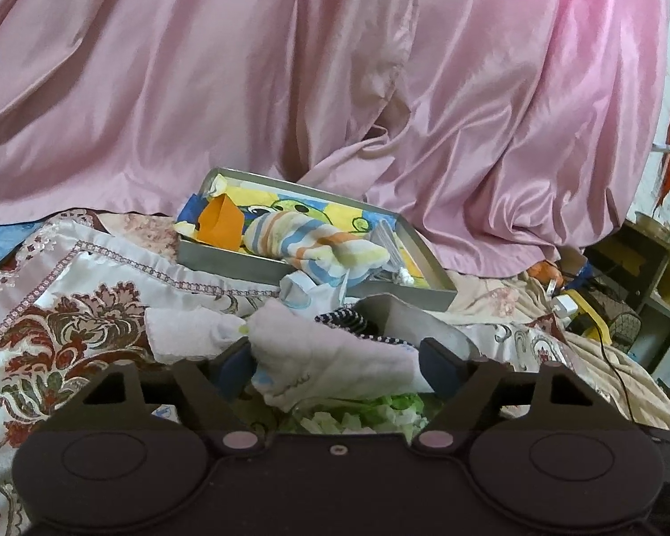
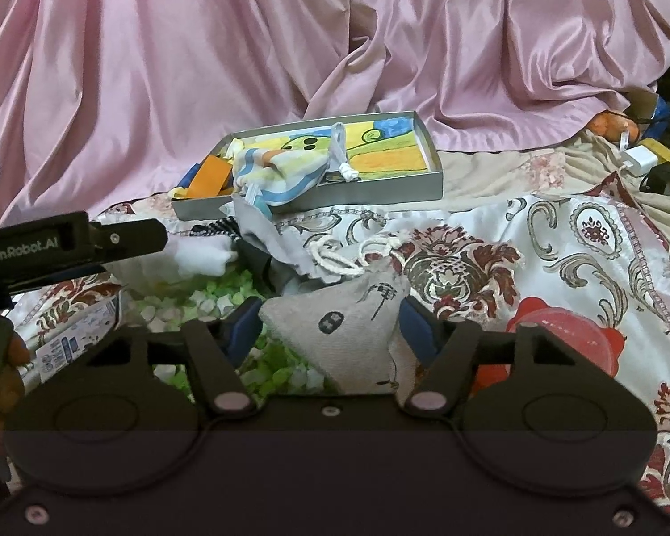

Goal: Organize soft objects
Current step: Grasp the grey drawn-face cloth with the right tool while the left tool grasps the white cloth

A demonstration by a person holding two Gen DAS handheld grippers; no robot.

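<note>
My left gripper point(image 1: 337, 364) is shut on a pale pink cloth point(image 1: 335, 357) that fills the gap between its blue pads, at the near edge of a heap of small cloths. The right gripper point(image 2: 328, 326) is shut on a beige drawstring pouch point(image 2: 335, 312) with dark printed marks, its white cord point(image 2: 335, 259) trailing away. Beyond both lies a grey tray point(image 1: 228, 263) point(image 2: 379, 196) lined with a bright cartoon cloth. A striped pastel cloth point(image 1: 308, 241) point(image 2: 281, 169) hangs over its front wall, beside an orange piece point(image 1: 221, 223). One of the left gripper's fingers point(image 2: 129, 234) shows in the right wrist view.
Everything rests on a floral bedspread point(image 2: 558, 232). Green and white foam bits point(image 2: 228, 299) lie under the grippers. A red object point(image 2: 563, 330) sits to the right. Pink curtains point(image 1: 335, 67) hang behind. A charger and cables point(image 2: 638, 158) and a shelf point(image 1: 647, 268) stand at far right.
</note>
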